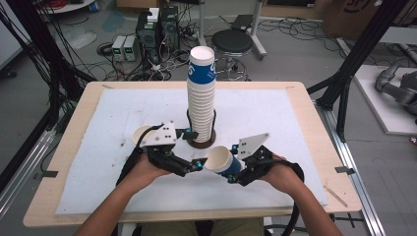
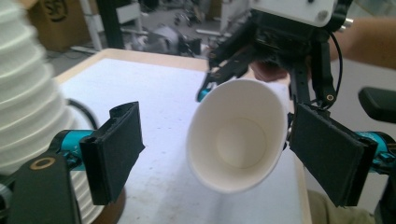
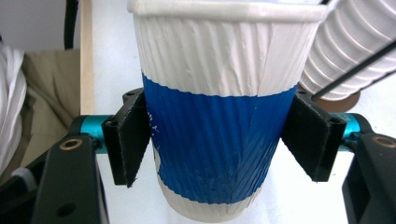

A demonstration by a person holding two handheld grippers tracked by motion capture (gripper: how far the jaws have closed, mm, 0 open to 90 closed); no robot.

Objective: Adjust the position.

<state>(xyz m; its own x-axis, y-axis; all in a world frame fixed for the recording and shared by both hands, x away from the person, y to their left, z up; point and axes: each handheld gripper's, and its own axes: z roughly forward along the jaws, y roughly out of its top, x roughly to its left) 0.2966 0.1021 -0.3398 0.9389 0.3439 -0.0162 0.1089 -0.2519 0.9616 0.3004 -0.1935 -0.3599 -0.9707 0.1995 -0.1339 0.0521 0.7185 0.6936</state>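
Near cup: paper cup, blue band, white ribbed top, pinched across the blue band by the right gripper; both pads press its wall.
Where it is: held in the air above the white mat, tipped on its side, mouth toward the left gripper, just in front of the tall stack of cups.
Left gripper: jaws wide apart; in its own view the cup's open mouth sits between the pads. The right pad lies at the rim; contact cannot be told. The left pad is clear of it. Not gripping.
Other cup: a second cup stands on the mat by the left hand, partly under the grey plate.
Step in hand: probably a hand-over or release between the two grippers, with one cup drawn off the stack.
Next move calls for: right grip kept firm without crushing the ribbed wall; left gripper drawn back clear of the rim.
View differences: high view gives stack height, brown base and second cup; left gripper view looks into the empty cup; right gripper view shows pad contact.
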